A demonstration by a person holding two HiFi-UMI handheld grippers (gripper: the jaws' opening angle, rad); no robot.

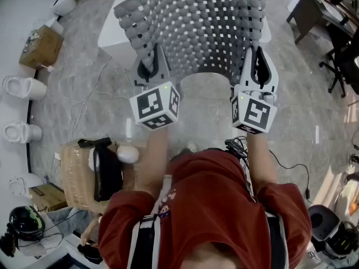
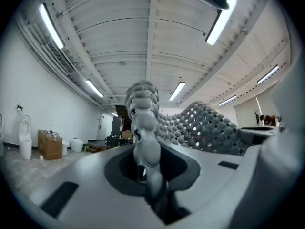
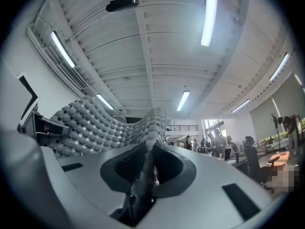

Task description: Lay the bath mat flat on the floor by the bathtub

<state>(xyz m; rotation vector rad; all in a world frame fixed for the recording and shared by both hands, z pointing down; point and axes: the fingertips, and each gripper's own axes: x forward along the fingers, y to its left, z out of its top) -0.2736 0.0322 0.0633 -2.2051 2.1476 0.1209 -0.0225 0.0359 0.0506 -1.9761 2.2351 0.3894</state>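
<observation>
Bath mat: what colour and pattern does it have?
Grey bath mat, a grid of rounded bumps with small holes between; clearest in the head view.

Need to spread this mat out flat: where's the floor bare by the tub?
Bare floor lies between the bathtub and you, under the bath mat that left gripper and right gripper hold. Left is crowded: cables, cardboard box.

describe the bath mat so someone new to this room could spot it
Over the pale stone floor, in front of the white tub, the left tongs and right tongs each pinch the near edge of the bath mat. It alone is a grey bumpy sheet full of square holes.
</observation>
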